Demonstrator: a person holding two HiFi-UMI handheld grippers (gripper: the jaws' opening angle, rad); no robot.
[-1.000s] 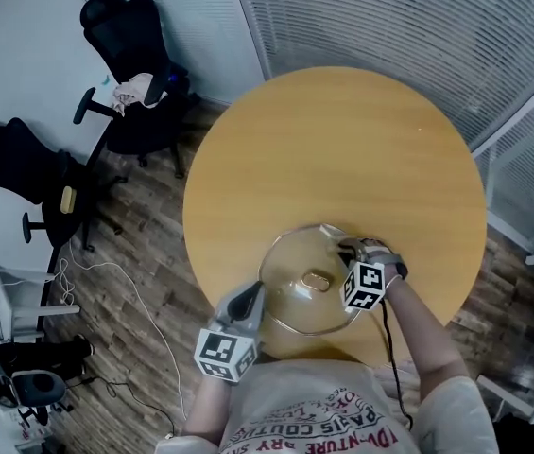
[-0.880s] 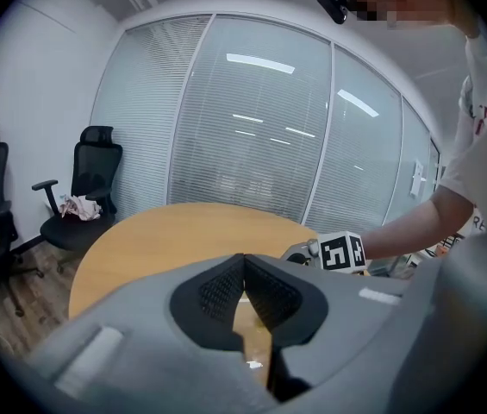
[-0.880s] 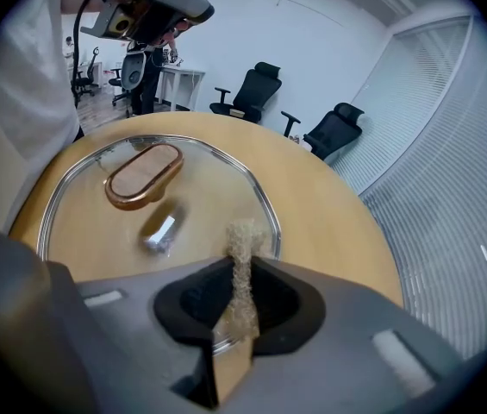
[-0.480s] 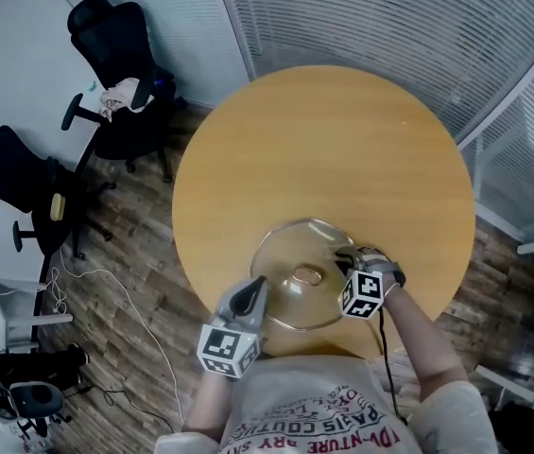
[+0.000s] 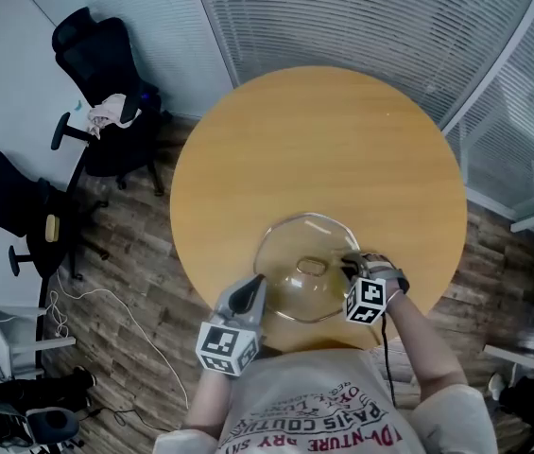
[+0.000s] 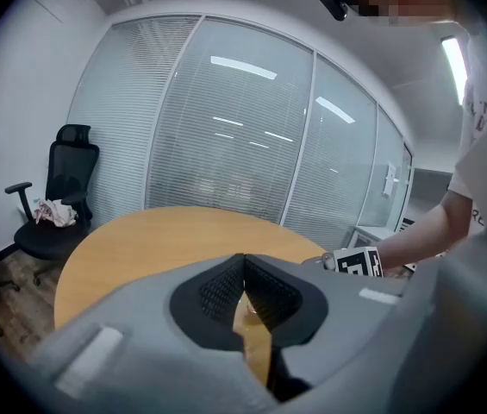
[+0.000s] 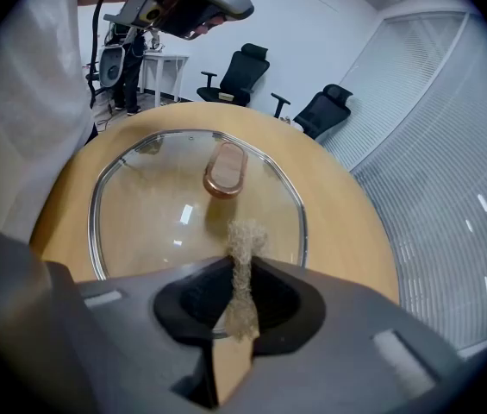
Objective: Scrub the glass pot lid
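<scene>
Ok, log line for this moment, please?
right gripper shut on tan mesh scrubber over round glass pot lid | left gripper shut beside lid rim | lid on round wooden table

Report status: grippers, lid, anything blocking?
Right gripper shut on tan mesh scrub pad, over round glass pot lid. Left gripper shut at lid's rim. Lid knob-up on round wooden table; nothing blocking.

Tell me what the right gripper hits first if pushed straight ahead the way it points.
Likely the glass pot lid, just beyond the scrubbing pad that the right gripper holds; the knob lies further along. Depth is unclear.
</scene>
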